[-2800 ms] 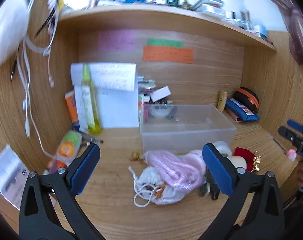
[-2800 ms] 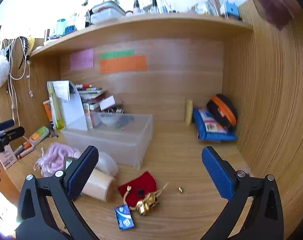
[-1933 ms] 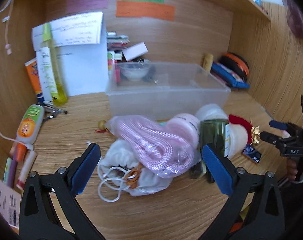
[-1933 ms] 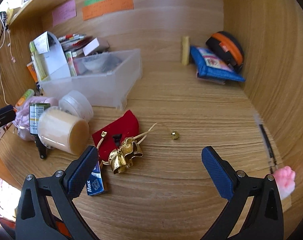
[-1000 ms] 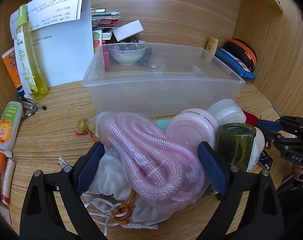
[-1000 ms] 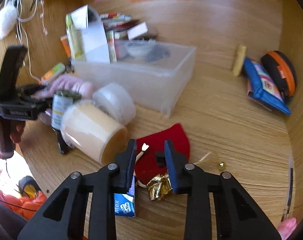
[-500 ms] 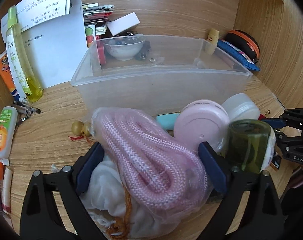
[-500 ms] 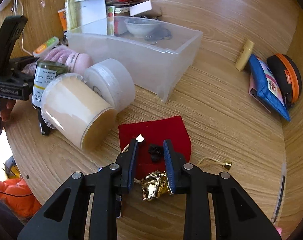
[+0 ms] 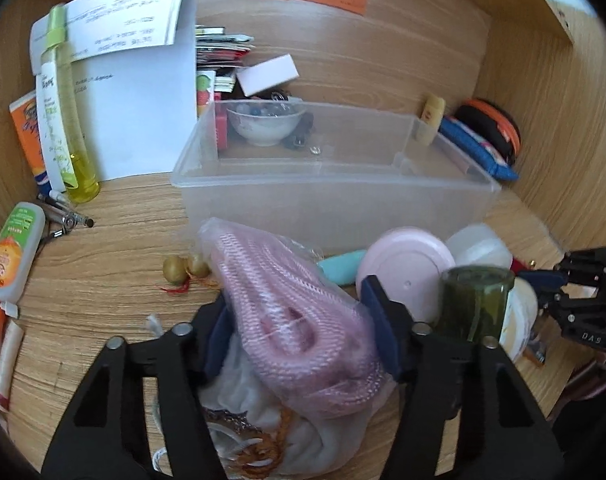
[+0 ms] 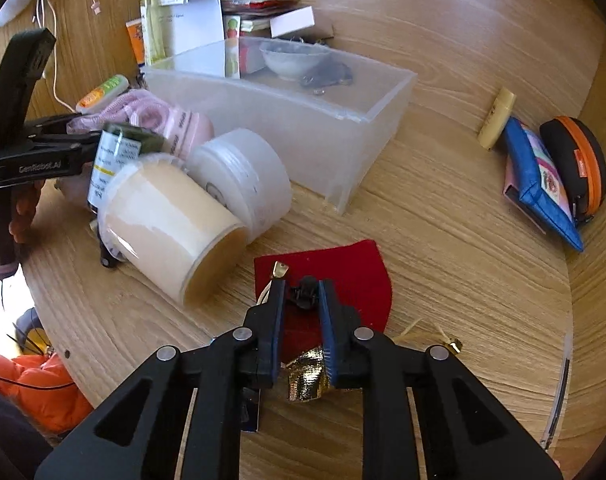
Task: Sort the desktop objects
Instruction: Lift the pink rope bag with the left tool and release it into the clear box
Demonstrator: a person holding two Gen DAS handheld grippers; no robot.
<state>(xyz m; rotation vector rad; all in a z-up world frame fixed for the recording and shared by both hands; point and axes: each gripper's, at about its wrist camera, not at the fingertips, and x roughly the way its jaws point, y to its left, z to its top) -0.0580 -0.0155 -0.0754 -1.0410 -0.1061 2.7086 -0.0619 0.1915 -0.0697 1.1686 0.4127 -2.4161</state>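
Note:
My left gripper (image 9: 297, 316) is closing its jaws on a clear bag of pink mesh rope (image 9: 299, 312). Both blue pads press into the bag's sides. It rests on a white drawstring pouch (image 9: 303, 432). In the right wrist view my right gripper (image 10: 302, 286) is shut on a small black clip (image 10: 303, 294). The clip lies on a red felt pouch (image 10: 355, 276), with a gold bow (image 10: 307, 372) just below the pads. The clear plastic box (image 9: 335, 192) stands behind the pile and holds a white bowl (image 9: 265, 120).
A cream jar (image 10: 171, 232), a white jar (image 10: 243, 176), a green bottle (image 9: 477, 304) and a pink lid (image 9: 405, 268) crowd the space between the grippers. At the left lie tubes and a yellow bottle (image 9: 63, 120). A blue pouch (image 10: 543, 184) and an orange-rimmed case (image 10: 579, 160) sit at the right wall.
Both grippers came down from wide open. The left jaws have drawn in from either side of the pink bag onto it. The right jaws have narrowed onto the black clip.

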